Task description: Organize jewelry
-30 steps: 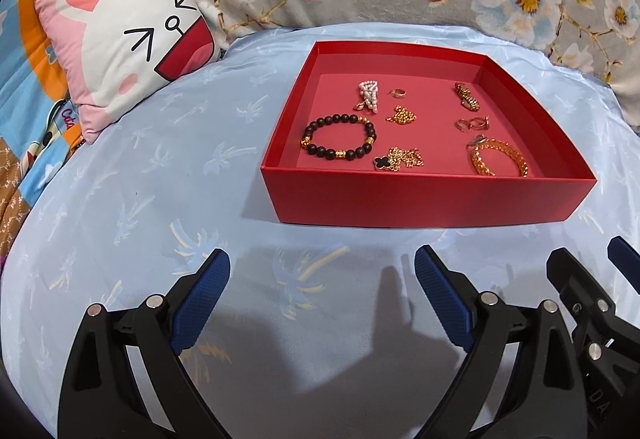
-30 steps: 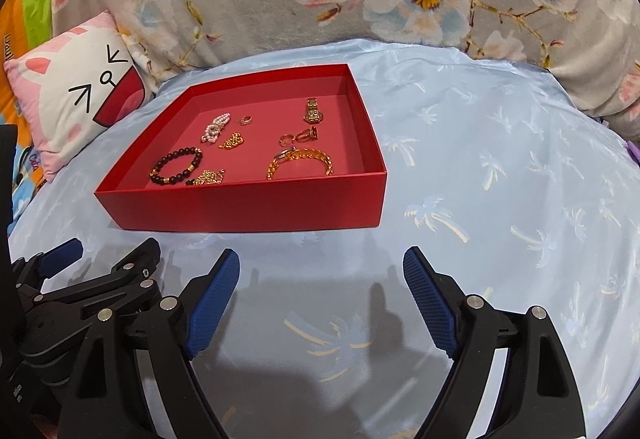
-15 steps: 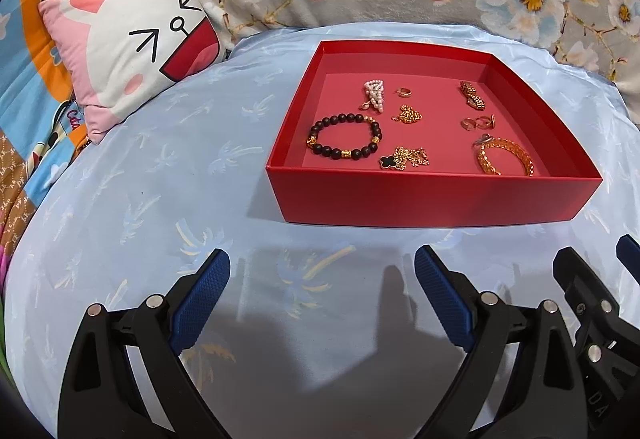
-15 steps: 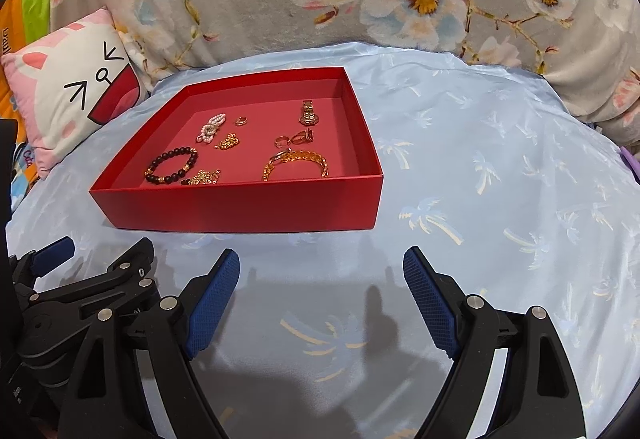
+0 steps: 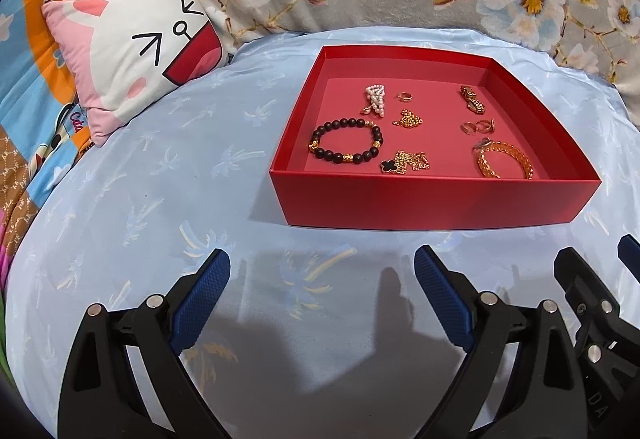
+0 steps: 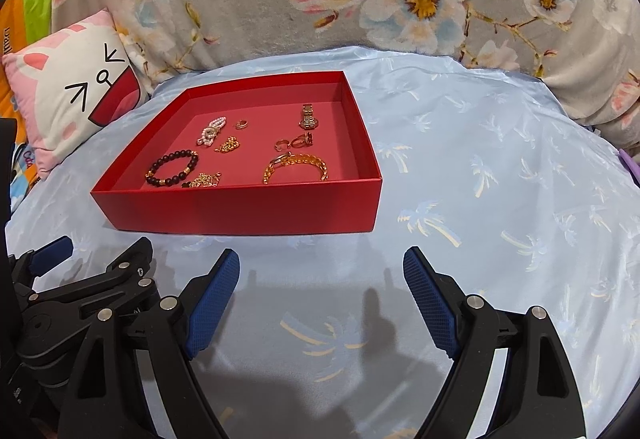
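Left wrist view: the left gripper is spread wide, nothing held. The red tray of jewelry is seen center-right.

Right wrist view: the right gripper is released too, with the tray left of center.

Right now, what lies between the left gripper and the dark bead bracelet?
In the left wrist view, bare blue sheet, then the red box's front wall, separate the left gripper from the dark bead bracelet.
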Motion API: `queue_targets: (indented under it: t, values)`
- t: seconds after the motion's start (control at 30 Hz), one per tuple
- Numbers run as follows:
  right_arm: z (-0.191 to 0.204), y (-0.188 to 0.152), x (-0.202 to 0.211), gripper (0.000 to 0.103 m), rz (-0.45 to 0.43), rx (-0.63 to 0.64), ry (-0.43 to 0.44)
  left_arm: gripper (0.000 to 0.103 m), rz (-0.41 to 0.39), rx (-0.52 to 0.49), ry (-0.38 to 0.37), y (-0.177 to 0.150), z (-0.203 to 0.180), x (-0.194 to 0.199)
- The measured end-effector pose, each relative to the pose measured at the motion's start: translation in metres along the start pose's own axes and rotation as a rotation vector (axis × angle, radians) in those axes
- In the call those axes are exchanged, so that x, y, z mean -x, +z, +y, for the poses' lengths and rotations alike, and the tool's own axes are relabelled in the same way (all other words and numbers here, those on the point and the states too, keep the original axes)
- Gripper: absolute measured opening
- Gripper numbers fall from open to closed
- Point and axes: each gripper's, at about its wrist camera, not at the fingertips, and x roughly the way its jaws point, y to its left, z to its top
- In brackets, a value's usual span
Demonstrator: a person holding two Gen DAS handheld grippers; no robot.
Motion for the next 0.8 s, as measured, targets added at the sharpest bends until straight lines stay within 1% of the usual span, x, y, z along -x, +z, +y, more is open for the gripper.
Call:
queue_targets:
  t: [0.3, 0.8]
  values:
    - [-0.0003, 0.0002, 0.0004, 0.082, -0.001, 0.000, 0.001, 0.090, -0.011, -0.001, 0.015, 0.0004, -0.0003, 0.0027]
    - [-0.0006, 0.0004, 0.0003, 0.082, 0.000, -0.002, 0.003, 0.088, -0.010, 0.000, 0.004, 0.0006, -0.0003, 0.0031]
